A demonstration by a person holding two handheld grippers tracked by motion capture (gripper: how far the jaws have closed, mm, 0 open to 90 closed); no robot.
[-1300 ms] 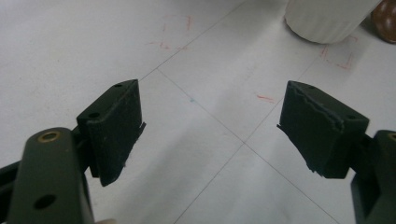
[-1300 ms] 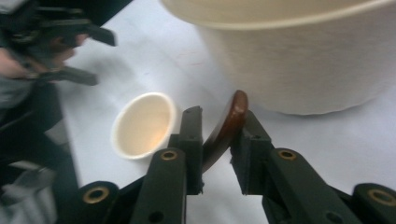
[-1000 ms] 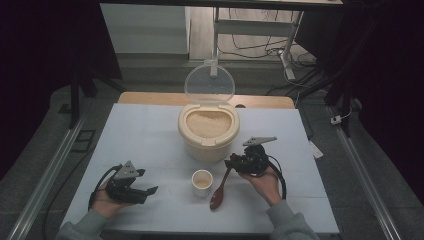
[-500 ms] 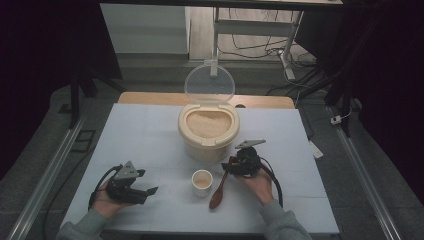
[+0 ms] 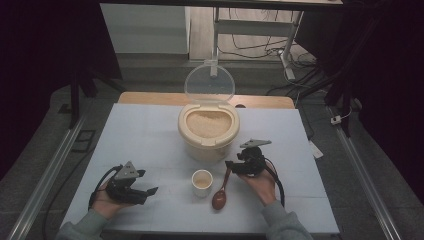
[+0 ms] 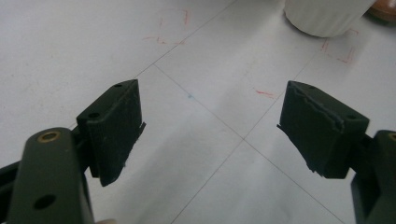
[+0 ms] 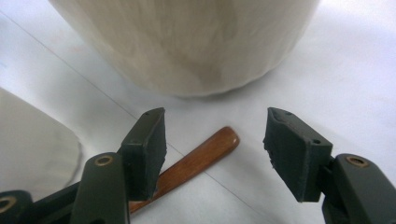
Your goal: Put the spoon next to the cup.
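A brown wooden spoon (image 5: 222, 189) lies on the white table between a small white cup (image 5: 202, 182) and my right hand. My right gripper (image 5: 229, 166) points left at the spoon's handle. In the right gripper view, the handle's end (image 7: 196, 158) rests on the table between the jaws of the right gripper (image 7: 215, 149), close to the left pad and not pressed. These jaws have just been opening. My left gripper (image 5: 146, 181) rests at the front left, and in its own view the left gripper (image 6: 210, 126) is open with bare table between its jaws.
A cream rice container (image 5: 208, 131) full of rice, its clear lid (image 5: 209, 82) raised, stands just behind the cup and spoon. Its base (image 7: 187, 42) looms right in front of the right gripper. The cup (image 6: 322, 16) sits ahead of the left gripper.
The right gripper's jaws stand wider apart around the spoon's handle, and the hand has shifted slightly. The spoon, the cup and the left gripper have stayed where they were.
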